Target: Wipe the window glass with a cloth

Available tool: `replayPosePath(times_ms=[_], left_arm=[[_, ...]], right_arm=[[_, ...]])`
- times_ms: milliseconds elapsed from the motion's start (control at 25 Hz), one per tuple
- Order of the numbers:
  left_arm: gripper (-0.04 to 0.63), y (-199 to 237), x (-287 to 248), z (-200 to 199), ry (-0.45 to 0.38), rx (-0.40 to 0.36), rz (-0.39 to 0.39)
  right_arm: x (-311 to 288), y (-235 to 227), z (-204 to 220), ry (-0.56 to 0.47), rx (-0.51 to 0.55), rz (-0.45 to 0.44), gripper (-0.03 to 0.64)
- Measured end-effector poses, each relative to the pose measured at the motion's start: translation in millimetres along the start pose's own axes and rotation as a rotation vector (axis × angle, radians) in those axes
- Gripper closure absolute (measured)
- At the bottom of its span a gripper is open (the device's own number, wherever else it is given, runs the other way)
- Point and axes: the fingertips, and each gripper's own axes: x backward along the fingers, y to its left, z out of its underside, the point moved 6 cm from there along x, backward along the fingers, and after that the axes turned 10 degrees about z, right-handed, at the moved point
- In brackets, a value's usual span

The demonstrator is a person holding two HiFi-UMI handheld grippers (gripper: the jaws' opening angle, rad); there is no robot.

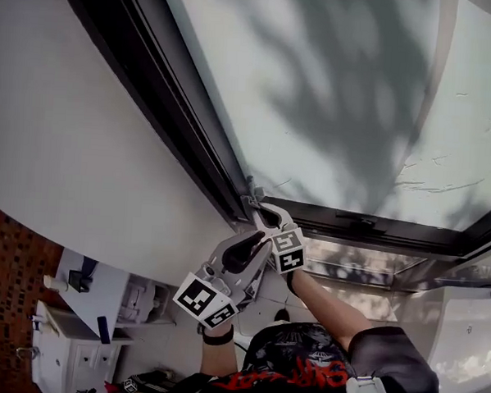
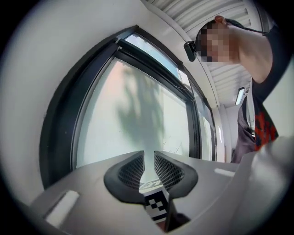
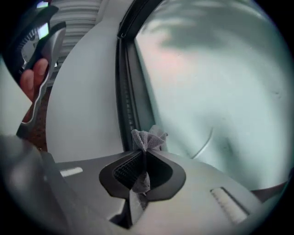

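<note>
The right gripper [image 1: 257, 203] is raised to the near-left corner of the window glass [image 1: 341, 98]. Its fingers [image 3: 131, 167] are pressed together on a small grey cloth [image 3: 147, 137]. A crumpled tuft of the cloth sticks out past the fingertips. In the right gripper view the tuft sits against the dark window frame [image 3: 126, 92], right where the frame meets the glass (whether the cloth actually touches the pane is hard to judge from here). The glass itself is frosted and pale, with a soft leafy shadow across it and a few thin curved marks near the right.

The left gripper [image 1: 251, 249] hangs just beside and below the right one, nearer the person. Its fingers [image 2: 131, 172] are parted by a narrow slot with nothing pinched between them, and the pane shows through the gap. They point toward the glass without reaching it.

A plain white wall [image 1: 60, 124] runs along the left of the frame. The person's forearm [image 1: 330, 307] extends from the lower right up to the right gripper's marker cube [image 1: 288, 251].
</note>
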Motion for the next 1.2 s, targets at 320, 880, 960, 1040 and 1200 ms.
replayPosePath(times_ms=[320, 880, 960, 1040, 1200], left_arm=[[0.541, 9.1, -41.9, 5.9, 0.014, 0.037, 0.157], [0.537, -89.9, -163.6, 16.5, 0.045, 0.093, 0.641], [0.537, -88.9, -162.0, 17.5, 0.045, 0.092, 0.623], [0.537, -84.5, -158.2, 17.3, 0.041, 0.086, 0.598], [0.537, -60.9, -126.9, 13.0, 0.023, 0.068, 0.438]], right_arm=[[55.8, -118.7, -5.3, -0.006, -0.043, 0.275, 0.591], [435.9, -389.7, -27.4, -0.144, -0.183, 1.250, 0.591], [439.9, -384.9, -44.3, -0.191, -0.181, 1.243, 0.591], [415.4, -367.5, -61.6, -0.243, -0.154, 1.168, 0.591], [298.7, -286.7, -105.0, -0.362, -0.076, 0.820, 0.591]])
